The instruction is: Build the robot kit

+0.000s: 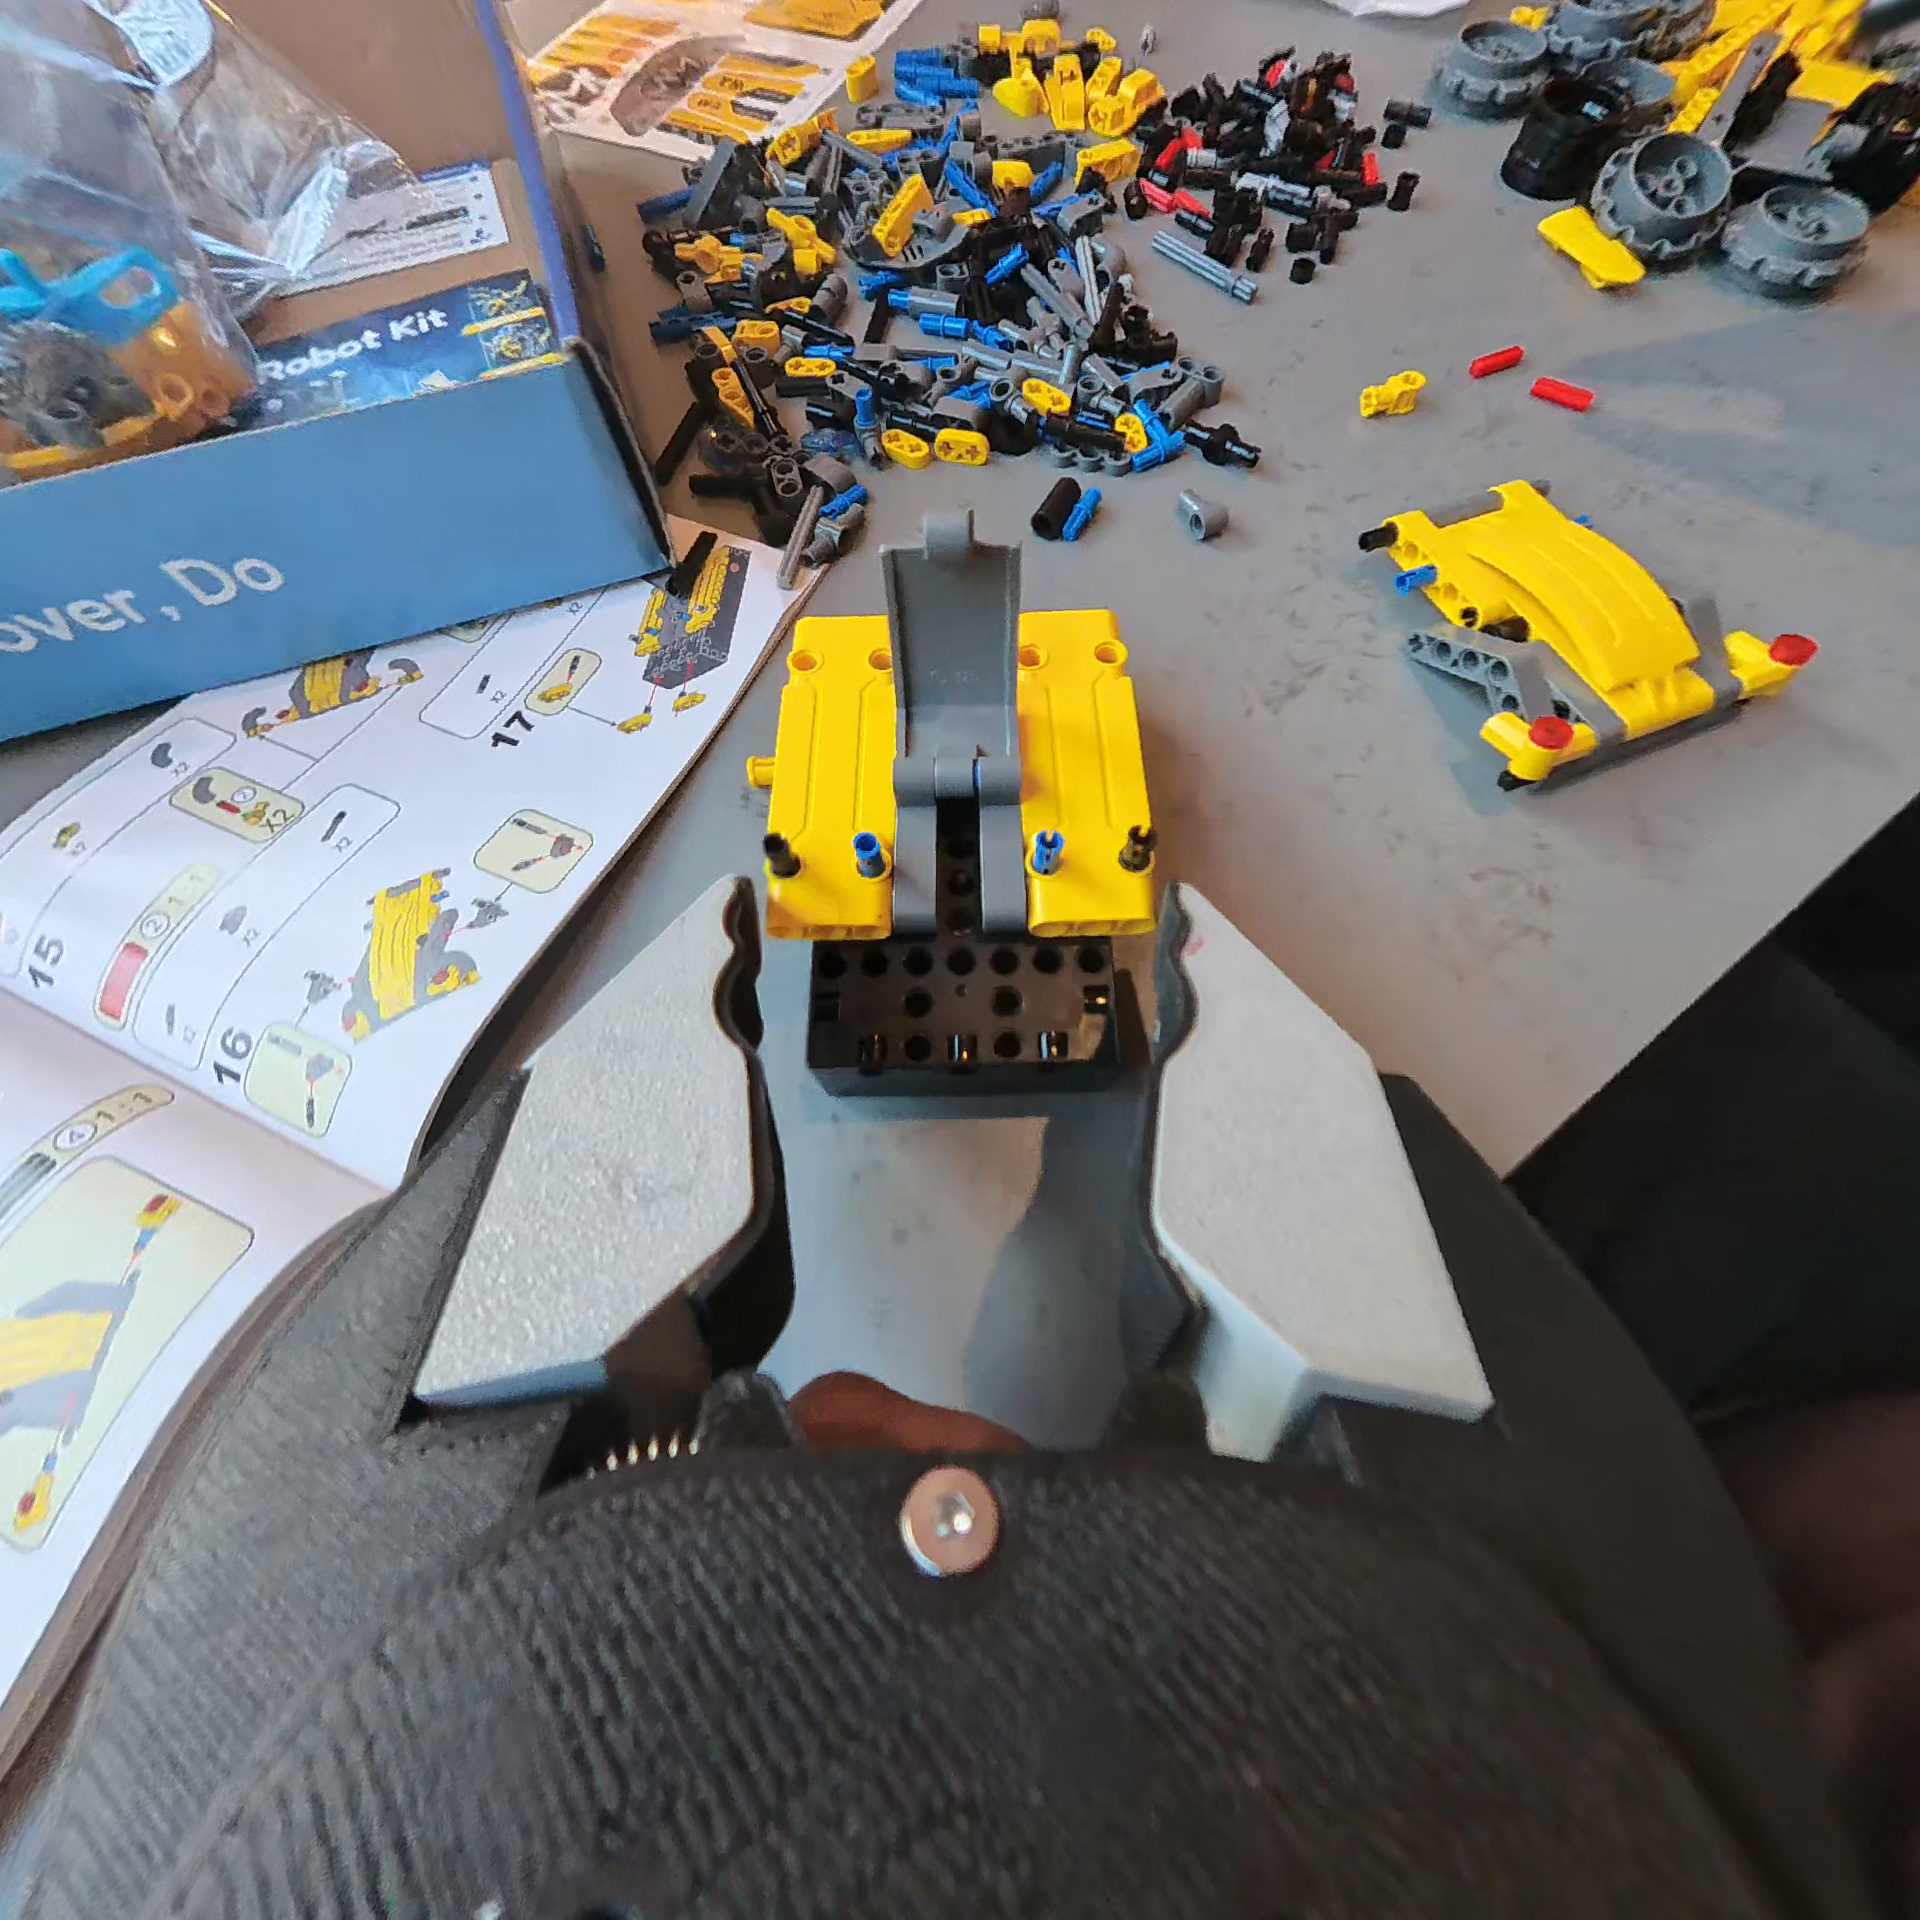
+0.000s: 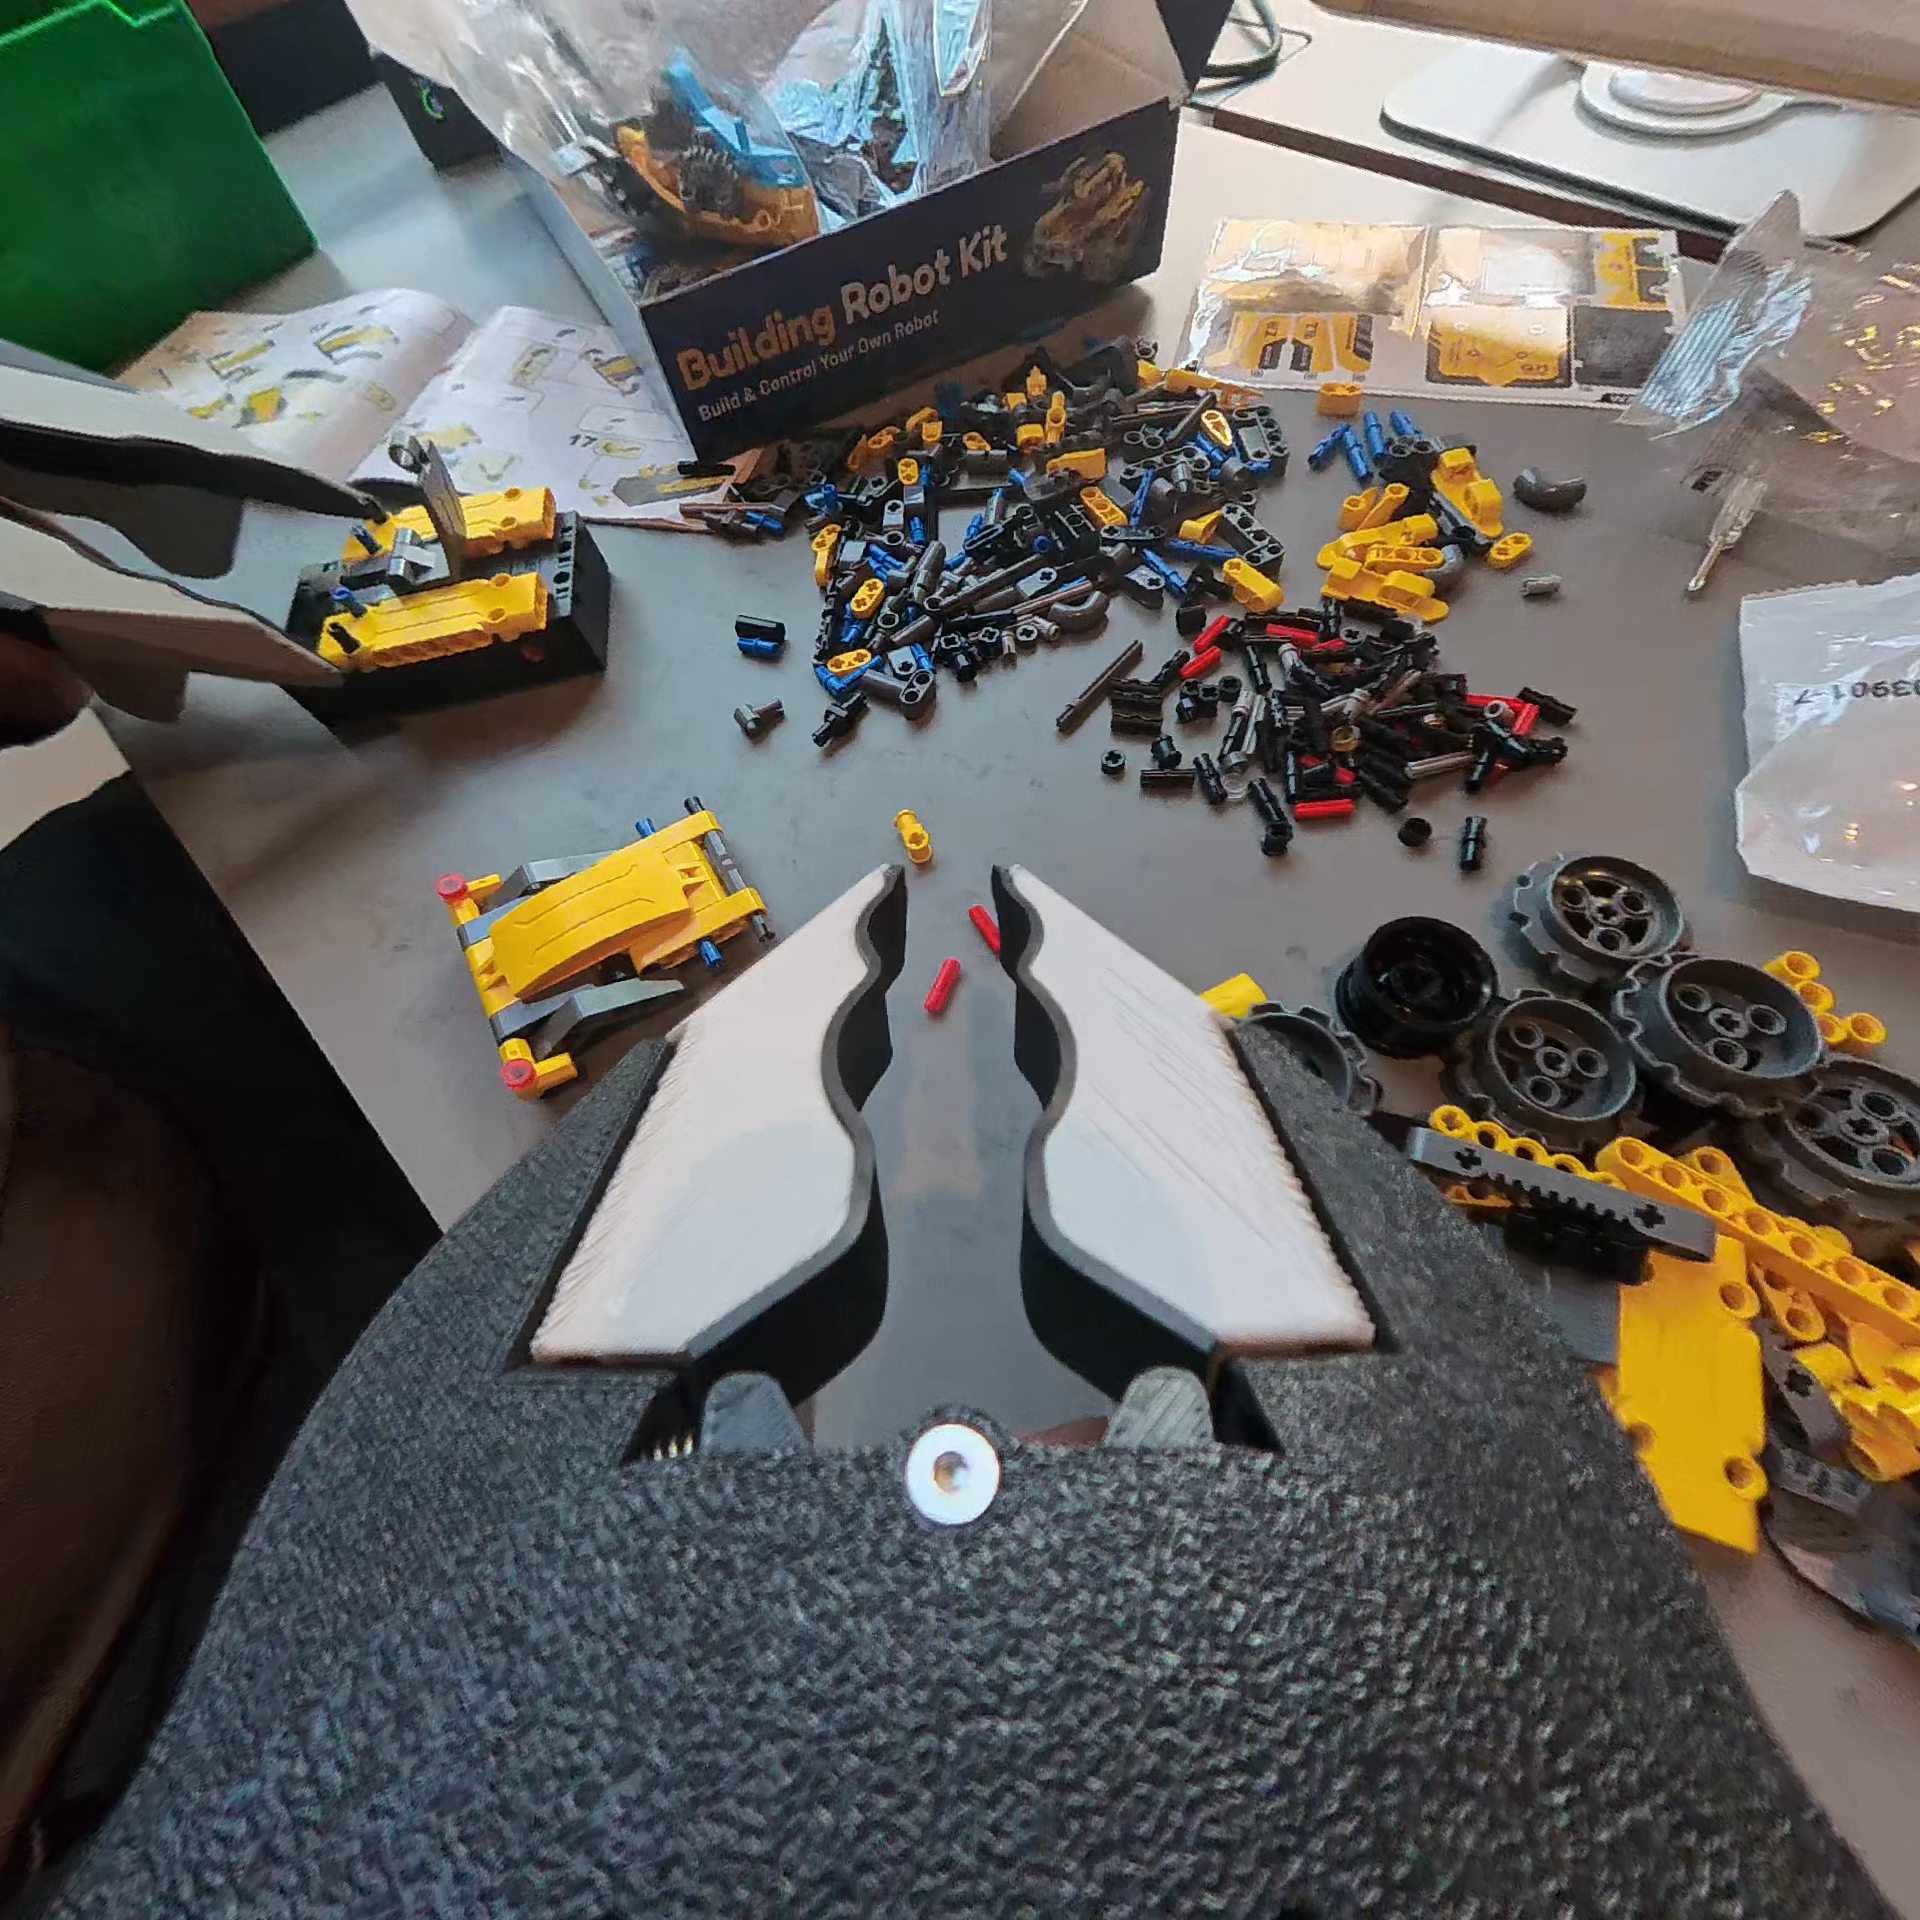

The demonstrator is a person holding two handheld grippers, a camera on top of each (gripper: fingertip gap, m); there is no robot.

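The left gripper (image 1: 951, 935) has its fingers clamped on the black perforated block (image 1: 961, 1023) topped with yellow panels and a raised grey flap, down on the grey table (image 1: 1455, 935) near its edge. The right gripper (image 2: 948, 883) hovers with a narrow gap, nothing between, over two small red pins (image 2: 943, 983). Beyond sit a yellow curved shell assembly (image 2: 603, 935), a heap of loose black, blue and yellow pieces (image 2: 1091, 561) and grey wheels (image 2: 1714, 1029). The open instruction booklet (image 1: 312, 883) is cut off; the printed dark-blue cardboard box (image 2: 894, 301) carries lettering.

Left claw (image 1: 951, 971) straddling black block (image 1: 961, 1023), yellow panels (image 1: 1086, 769) atop
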